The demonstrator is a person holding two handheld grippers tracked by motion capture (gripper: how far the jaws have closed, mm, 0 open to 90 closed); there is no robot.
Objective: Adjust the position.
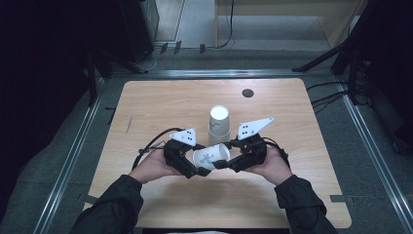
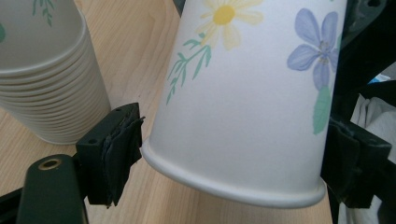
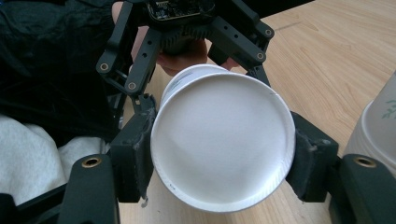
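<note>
While it lies sideways above the table (image 1: 146, 102), the flowered paper cup (image 1: 211, 157) is pinched at its base by the right gripper (image 1: 225, 164); the left gripper (image 1: 199, 170) brackets its rim, pads not clearly pressing. Both hands meet low, at six o'clock from the cup stack (image 1: 219, 125). White, floral-printed.

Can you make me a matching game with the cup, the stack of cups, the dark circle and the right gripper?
1 cup
2 stack
3 dark circle
4 right hand-held gripper

A upside down on the table
B near the table's far edge
C held sideways
D shut on the cup's base

Pairs: 1-C, 2-A, 3-B, 4-D
</note>
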